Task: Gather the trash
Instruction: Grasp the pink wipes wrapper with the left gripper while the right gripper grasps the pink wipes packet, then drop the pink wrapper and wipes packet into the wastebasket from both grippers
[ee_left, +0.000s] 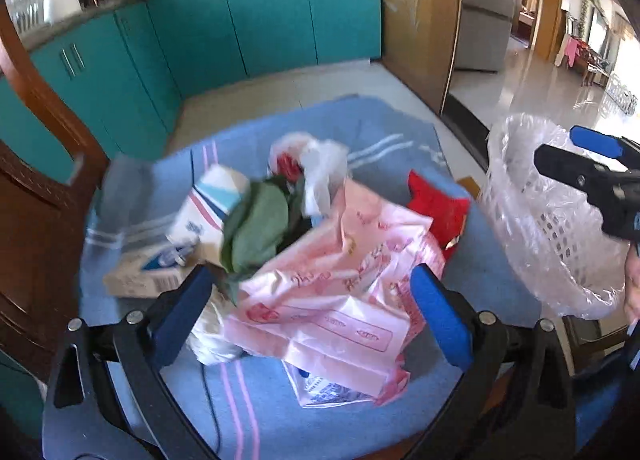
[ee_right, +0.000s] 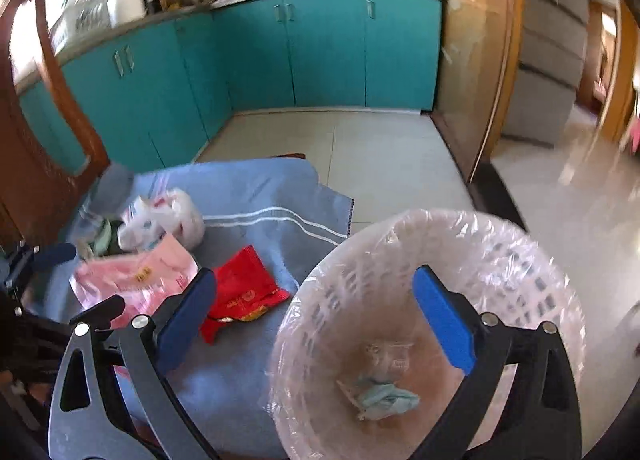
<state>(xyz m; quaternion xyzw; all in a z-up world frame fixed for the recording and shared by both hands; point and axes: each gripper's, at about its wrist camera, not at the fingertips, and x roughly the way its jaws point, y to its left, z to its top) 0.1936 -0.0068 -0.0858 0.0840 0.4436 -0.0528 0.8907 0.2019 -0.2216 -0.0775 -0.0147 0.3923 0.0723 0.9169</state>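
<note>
Rubbish lies heaped on the blue-clothed bench (ee_left: 384,148); the crinkly pink plastic bag (ee_left: 340,300), light, limp and slippery, wants pinching at a fold. Both the left hand-held gripper (ee_left: 316,320) and the right hand-held gripper (ee_right: 316,320) gape, empty.

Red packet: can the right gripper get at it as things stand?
Probably yes. The red packet lies flat on the blue cloth, with nothing on top of it, just off the open right gripper. The bin sits to its right, not across the path. The pink bag lies along its left edge.
</note>
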